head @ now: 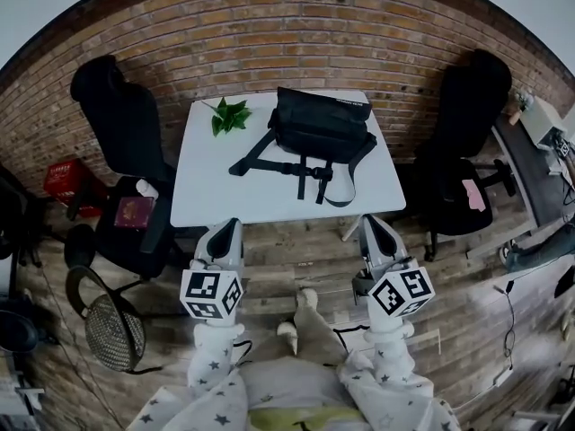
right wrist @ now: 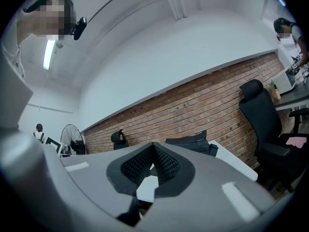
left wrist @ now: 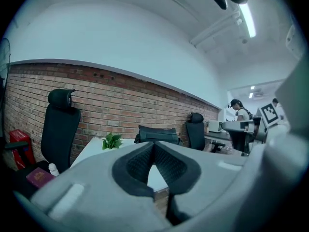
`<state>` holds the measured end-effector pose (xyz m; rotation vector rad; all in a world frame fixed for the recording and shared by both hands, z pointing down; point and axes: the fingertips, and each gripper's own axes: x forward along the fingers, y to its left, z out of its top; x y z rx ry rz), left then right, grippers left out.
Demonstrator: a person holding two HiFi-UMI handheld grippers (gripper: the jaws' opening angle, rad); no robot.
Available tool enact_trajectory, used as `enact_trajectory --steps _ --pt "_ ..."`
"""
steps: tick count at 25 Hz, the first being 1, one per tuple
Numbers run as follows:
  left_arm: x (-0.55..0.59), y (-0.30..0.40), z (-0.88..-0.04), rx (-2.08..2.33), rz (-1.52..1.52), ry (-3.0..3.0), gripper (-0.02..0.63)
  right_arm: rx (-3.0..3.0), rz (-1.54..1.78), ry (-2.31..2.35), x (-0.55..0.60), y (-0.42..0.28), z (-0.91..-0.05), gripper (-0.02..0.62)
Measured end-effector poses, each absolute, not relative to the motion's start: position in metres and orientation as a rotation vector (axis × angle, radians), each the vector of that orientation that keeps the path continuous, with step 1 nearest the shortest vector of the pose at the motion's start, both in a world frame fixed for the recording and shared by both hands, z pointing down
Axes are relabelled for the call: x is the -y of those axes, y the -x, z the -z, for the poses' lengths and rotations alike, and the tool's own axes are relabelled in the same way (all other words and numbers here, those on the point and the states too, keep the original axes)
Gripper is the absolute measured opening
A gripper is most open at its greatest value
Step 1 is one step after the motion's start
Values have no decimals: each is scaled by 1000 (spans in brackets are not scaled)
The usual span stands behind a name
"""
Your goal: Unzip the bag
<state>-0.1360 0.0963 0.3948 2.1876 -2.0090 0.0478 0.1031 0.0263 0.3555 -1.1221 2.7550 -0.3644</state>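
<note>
A black bag with loose straps lies on the far half of a white table, against the brick wall. It shows small behind the jaws in the left gripper view and the right gripper view. My left gripper hovers just short of the table's near edge at the left, shut and empty. My right gripper hovers at the near right edge, also shut with nothing in it. Both are well short of the bag.
A small green plant sits on the table left of the bag. Black office chairs stand at the left and the right of the table. A red box and a fan are on the wooden floor at left.
</note>
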Motion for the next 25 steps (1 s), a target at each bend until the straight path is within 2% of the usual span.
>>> enact_trajectory --steps 11,18,25 --pt "-17 176 -406 2013 -5 -2120 9 -2796 419 1061 67 -54 -385 0" --pt "42 186 -411 1981 -3 -2096 63 -2813 501 1036 127 -32 -397 94" --pt "84 197 -415 1974 -9 -2072 98 -2832 566 1000 170 -15 -408 114"
